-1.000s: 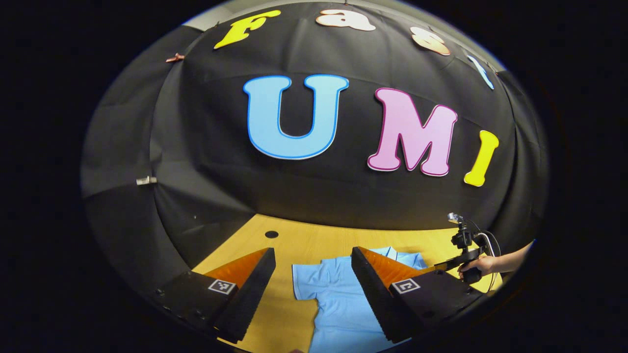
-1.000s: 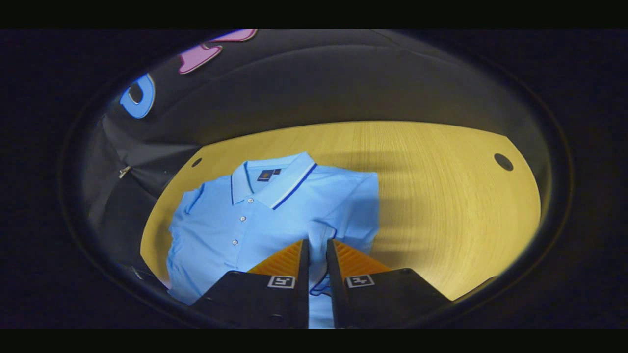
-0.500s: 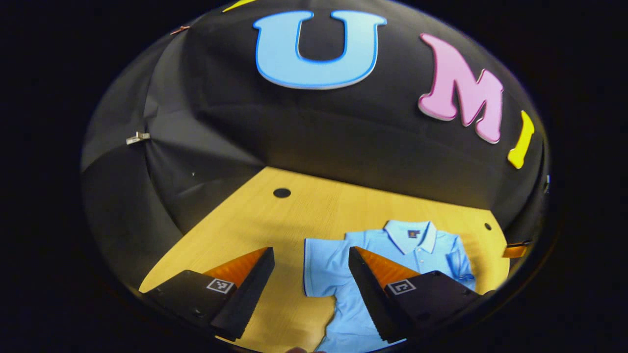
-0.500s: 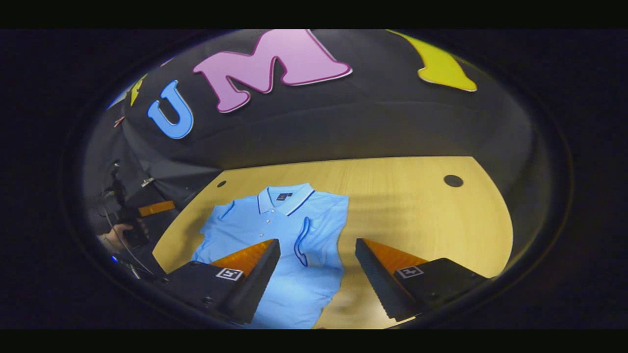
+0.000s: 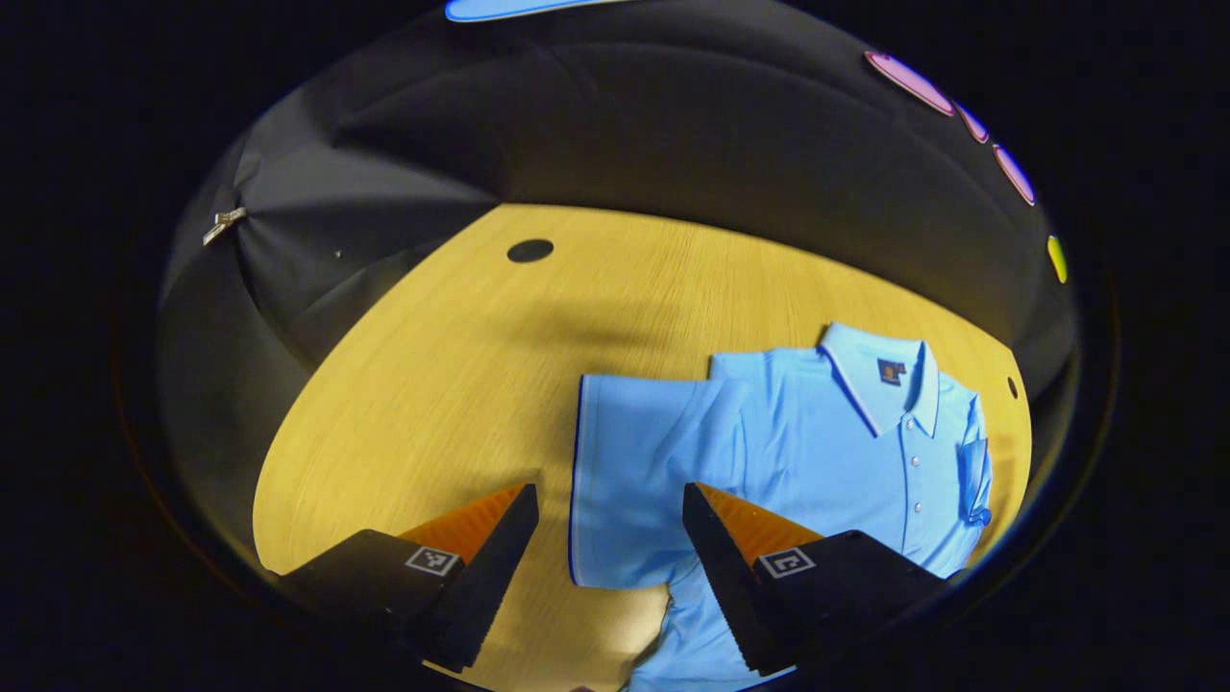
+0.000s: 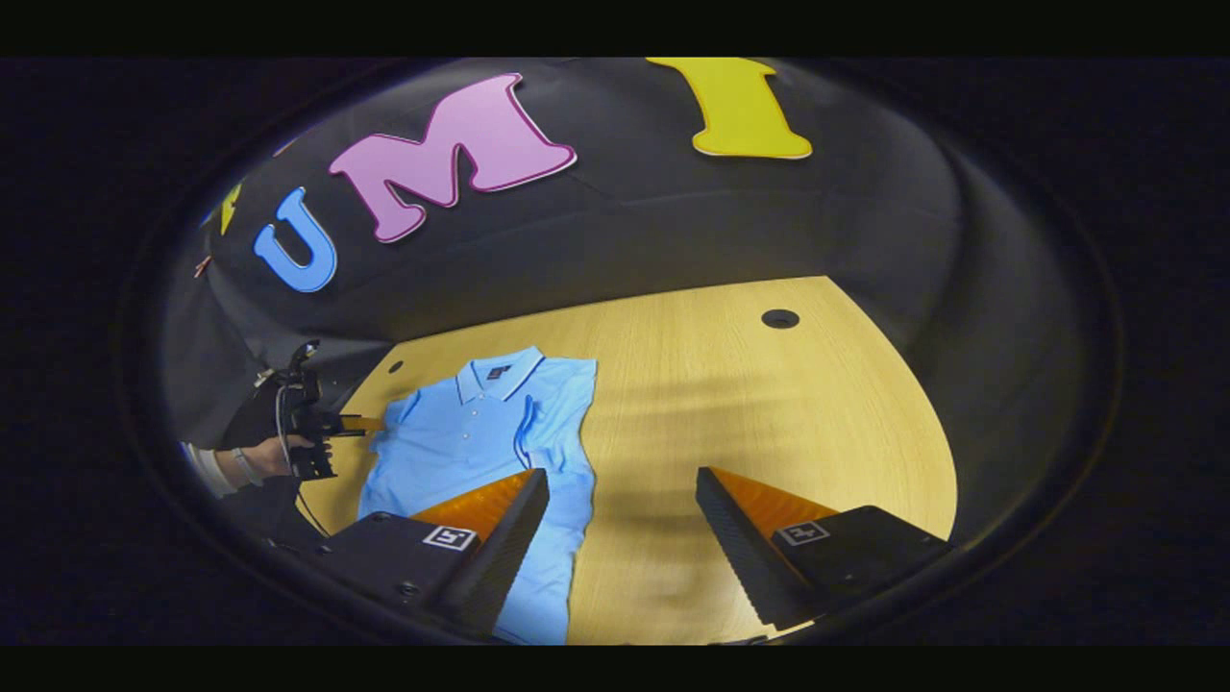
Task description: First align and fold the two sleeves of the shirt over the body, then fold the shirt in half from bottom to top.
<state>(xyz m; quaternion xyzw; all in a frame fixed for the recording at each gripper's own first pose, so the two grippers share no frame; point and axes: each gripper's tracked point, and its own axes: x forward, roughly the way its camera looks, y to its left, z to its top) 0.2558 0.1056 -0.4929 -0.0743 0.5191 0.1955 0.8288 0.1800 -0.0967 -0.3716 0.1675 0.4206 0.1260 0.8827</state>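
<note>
Hovering my left gripper (image 5: 607, 538) with fingers spread above the shirt's (image 5: 807, 452) unfolded sleeve (image 5: 639, 481), right gripper (image 6: 620, 524) likewise released, empty.

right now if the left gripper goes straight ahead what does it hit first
Probably the shirt's unfolded sleeve, lying flat on the table between its open jaws; depth is hard to judge.

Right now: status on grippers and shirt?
Left gripper open, over the unfolded sleeve. Right gripper open, holding nothing. Shirt flat on table, one sleeve folded over the body. Nothing in the way.
</note>
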